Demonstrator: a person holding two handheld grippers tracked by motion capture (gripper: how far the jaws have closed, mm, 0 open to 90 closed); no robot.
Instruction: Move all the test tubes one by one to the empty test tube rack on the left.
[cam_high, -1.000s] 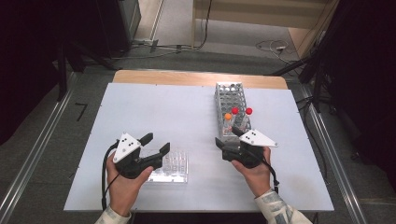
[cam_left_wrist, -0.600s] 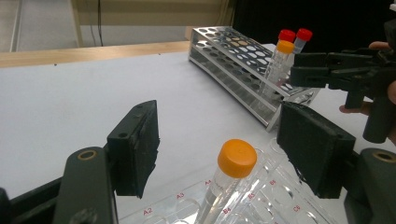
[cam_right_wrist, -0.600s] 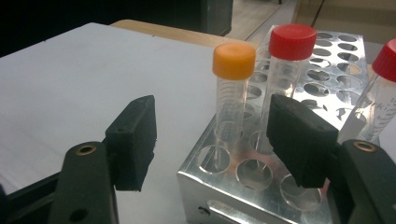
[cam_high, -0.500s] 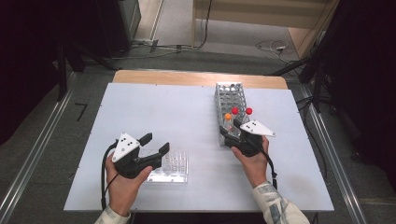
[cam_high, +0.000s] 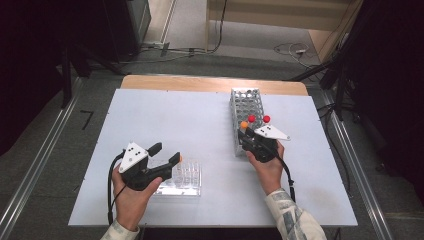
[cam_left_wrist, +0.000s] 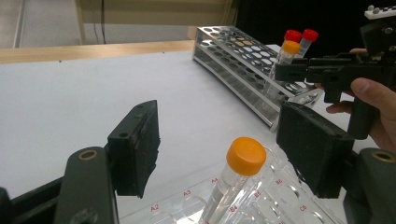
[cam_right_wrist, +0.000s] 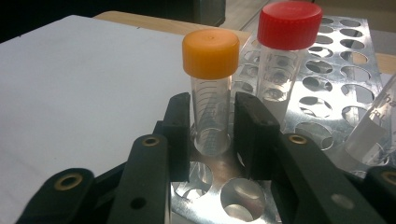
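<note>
At the desk's near left, the left tool hangs open over the clear rack, whose orange-capped tube could topple if bumped. At the metal rack, the right tool has just been closing on another orange-capped tube, jaws hugging its body; pulling aslant might jam it in its hole or knock the red-capped tube beside it.

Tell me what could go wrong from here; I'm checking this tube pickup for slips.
1. The right gripper, whose jaws have just been closing, flanks the orange-capped tube low, near the metal rack; gripped there, the tube may tilt as it lifts.
2. The red-capped tube stands right beside it and could be knocked.
</note>
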